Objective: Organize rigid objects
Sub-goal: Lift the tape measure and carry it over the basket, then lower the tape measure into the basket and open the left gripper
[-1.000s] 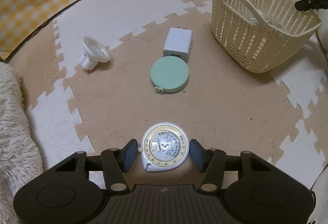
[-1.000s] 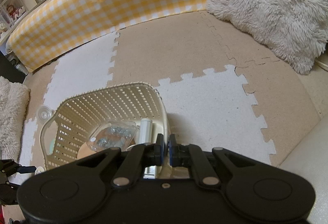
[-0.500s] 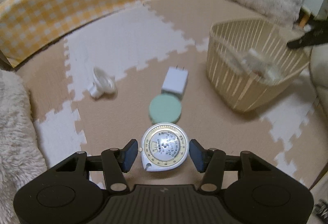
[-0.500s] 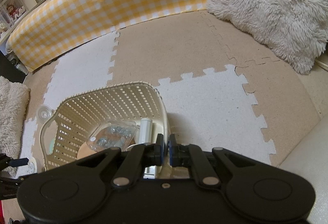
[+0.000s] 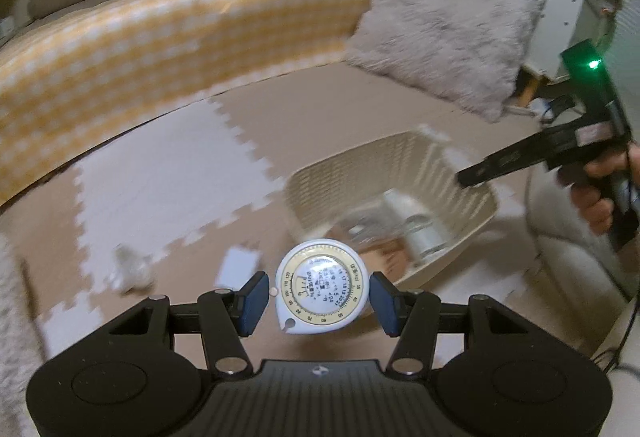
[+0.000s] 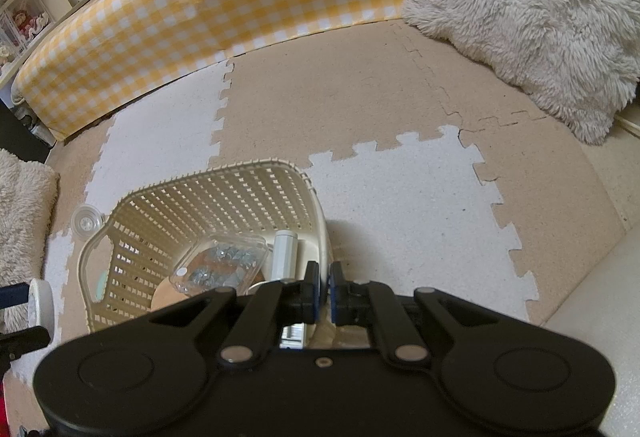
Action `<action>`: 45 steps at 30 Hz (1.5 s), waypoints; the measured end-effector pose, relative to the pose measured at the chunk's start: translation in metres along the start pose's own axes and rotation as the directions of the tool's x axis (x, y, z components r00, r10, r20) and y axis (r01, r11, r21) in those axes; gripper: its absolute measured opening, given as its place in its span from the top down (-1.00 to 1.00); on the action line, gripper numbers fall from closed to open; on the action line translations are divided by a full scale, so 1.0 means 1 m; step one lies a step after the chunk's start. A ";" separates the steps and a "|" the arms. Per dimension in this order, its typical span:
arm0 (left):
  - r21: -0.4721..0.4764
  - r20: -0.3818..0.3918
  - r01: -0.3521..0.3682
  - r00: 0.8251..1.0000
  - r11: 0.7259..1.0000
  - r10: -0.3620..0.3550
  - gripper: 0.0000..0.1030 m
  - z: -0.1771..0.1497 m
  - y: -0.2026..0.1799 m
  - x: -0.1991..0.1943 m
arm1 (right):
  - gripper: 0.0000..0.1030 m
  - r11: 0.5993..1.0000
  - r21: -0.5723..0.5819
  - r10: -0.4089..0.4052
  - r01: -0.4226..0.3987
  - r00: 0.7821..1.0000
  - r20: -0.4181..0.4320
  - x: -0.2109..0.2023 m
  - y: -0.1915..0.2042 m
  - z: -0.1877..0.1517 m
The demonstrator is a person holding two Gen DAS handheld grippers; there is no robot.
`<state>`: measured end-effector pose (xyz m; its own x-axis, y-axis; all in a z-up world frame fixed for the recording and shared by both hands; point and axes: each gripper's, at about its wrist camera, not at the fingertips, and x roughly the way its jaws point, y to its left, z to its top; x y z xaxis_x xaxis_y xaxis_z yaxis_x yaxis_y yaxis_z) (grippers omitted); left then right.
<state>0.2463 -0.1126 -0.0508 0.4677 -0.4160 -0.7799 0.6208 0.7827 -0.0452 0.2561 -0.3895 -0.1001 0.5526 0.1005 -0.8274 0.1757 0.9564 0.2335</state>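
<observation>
Left wrist view first: the left gripper (image 5: 319,299) has its blue fingers (image 5: 252,298) clamped on either side of a round white dial gadget (image 5: 320,291) (cream ring with numbers, looks like a BMI tape measure), held up off the floor mat (image 5: 168,173). The cream basket (image 5: 384,173) sits around 1 o'clock from the dial, pretty blurry, with some stuff inside I can't make out. A white charger block (image 5: 236,263) lies on the mat at about 10 o'clock from the dial, and a blurry whitish thing (image 5: 132,267) sits further left. The right gripper (image 5: 560,149) shows at 3 o'clock, hanging over the basket's far side, held by a hand (image 5: 600,189).

Right wrist view: the right gripper (image 6: 324,291) has its fingers (image 6: 310,291) pinched nearly together with nothing between them, right above the basket (image 6: 216,197) rim. Inside the basket there's a clear box of metal bits (image 6: 220,263) and a white cylinder (image 6: 285,253) beside it. A small clear cup-shaped piece (image 6: 85,223) sits on the mat just outside the basket at 9 o'clock. The dial gadget (image 6: 40,303) peeks in at the left edge.
</observation>
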 end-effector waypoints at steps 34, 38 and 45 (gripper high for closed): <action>-0.221 -0.071 0.085 0.992 0.971 -0.103 -0.09 0.038 -0.086 0.117 | 0.89 0.999 0.034 0.021 -0.021 1.000 -0.006 0.001 -0.005 0.000; -0.218 -0.086 0.071 0.992 0.973 -0.092 -0.12 0.039 -0.087 0.117 | 0.89 0.999 0.034 0.021 -0.021 1.000 -0.006 0.001 -0.005 0.000; -0.216 -0.103 0.039 0.993 0.976 -0.063 -0.28 0.040 -0.085 0.114 | 0.89 0.999 0.034 0.021 -0.021 1.000 -0.006 0.001 -0.005 0.000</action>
<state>0.2719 -0.2454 -0.1111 0.3603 -0.4144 -0.8357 0.4883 0.8472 -0.2096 0.2562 -0.3942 -0.1019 0.5508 0.1221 -0.8256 0.1923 0.9441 0.2679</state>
